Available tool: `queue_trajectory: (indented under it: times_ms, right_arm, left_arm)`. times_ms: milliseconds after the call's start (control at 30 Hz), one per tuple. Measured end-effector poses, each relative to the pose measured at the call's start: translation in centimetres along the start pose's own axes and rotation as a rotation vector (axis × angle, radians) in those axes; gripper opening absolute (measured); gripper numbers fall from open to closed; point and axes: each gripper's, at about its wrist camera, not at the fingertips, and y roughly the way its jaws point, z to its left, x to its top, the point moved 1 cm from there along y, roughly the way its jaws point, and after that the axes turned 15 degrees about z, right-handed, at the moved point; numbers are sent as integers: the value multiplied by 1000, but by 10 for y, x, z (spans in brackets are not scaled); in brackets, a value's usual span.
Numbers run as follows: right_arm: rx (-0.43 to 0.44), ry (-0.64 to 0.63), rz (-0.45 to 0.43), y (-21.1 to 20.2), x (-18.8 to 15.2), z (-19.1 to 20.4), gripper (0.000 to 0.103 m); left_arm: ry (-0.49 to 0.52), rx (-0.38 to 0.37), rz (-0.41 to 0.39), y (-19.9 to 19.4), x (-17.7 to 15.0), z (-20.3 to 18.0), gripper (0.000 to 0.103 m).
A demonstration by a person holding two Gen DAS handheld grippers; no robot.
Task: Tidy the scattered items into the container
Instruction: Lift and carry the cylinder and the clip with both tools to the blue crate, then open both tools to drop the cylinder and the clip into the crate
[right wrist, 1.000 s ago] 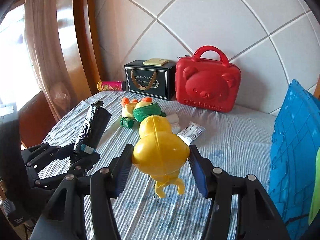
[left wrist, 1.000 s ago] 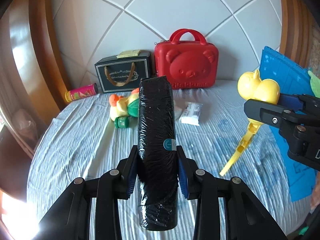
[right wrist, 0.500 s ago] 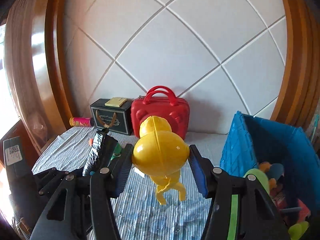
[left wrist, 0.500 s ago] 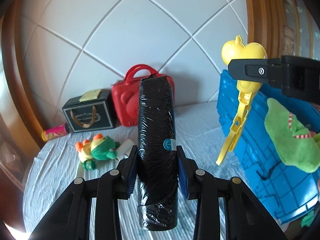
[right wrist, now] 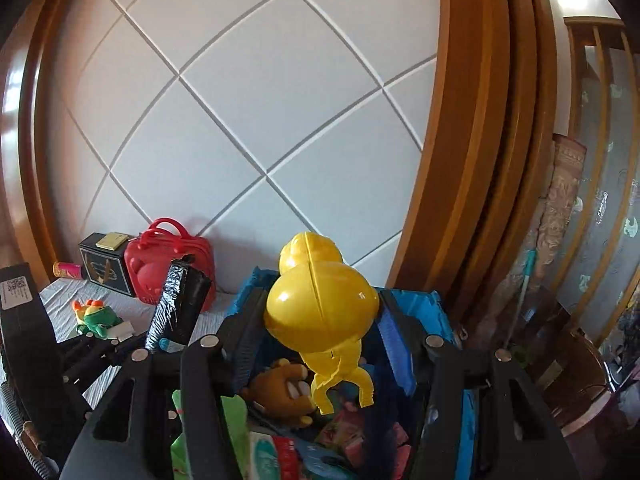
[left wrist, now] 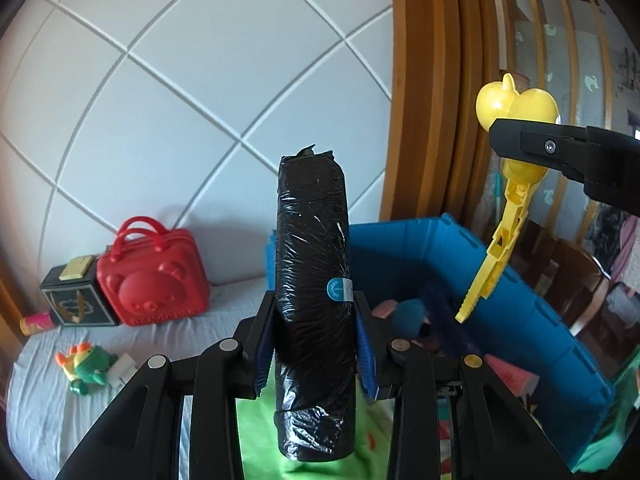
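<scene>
My left gripper [left wrist: 314, 350] is shut on a black roll of plastic bags [left wrist: 314, 280], held upright above the open blue crate [left wrist: 532, 320]. My right gripper [right wrist: 320, 336] is shut on a yellow duck-shaped clamp toy [right wrist: 320, 308], its handles hanging down over the blue crate [right wrist: 424, 312]. In the left wrist view the yellow toy [left wrist: 516, 104] hangs from the right gripper's finger at the upper right. In the right wrist view the black roll [right wrist: 180, 300] shows at the left. The crate holds a green plush [left wrist: 260, 432], a brown plush [right wrist: 284, 392] and several other things.
On the striped sheet to the left lie a green and orange plush toy [left wrist: 86, 362] with a white packet beside it. A red bear case [left wrist: 154, 280], a black gift box [left wrist: 74, 300] and a pink tube [left wrist: 36, 324] stand by the quilted white headboard. A wooden frame rises behind the crate.
Both grippers have swung to the right and upward with their loads, from over the bed to above the blue crate. The red case and the plush toy have slid to the left of both views.
</scene>
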Motion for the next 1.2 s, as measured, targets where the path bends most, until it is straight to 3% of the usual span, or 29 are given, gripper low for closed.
queue_trajectory:
  times_ms: [200, 433, 467, 600, 967, 1033, 1200]
  right_arm:
    - [11, -1, 120, 44, -35, -59, 55]
    - [81, 7, 182, 77, -55, -87, 55]
    - [87, 6, 186, 80, -56, -89, 55]
    - [94, 1, 201, 87, -56, -92, 55]
    - [96, 10, 242, 95, -66, -105, 56]
    - [91, 5, 246, 94, -66, -105, 64]
    - [84, -3, 251, 93, -69, -103, 66]
  left_arm:
    - [42, -14, 132, 44, -7, -82, 35]
    - [49, 43, 220, 73, -21, -109, 36]
    - [46, 51, 218, 74, -22, -110, 37]
    - [43, 74, 182, 63, -21, -113, 73]
    - [48, 109, 187, 59, -20, -125, 74]
    - [45, 111, 192, 59, -20, -125, 74]
    - [36, 117, 201, 59, -21, -123, 74]
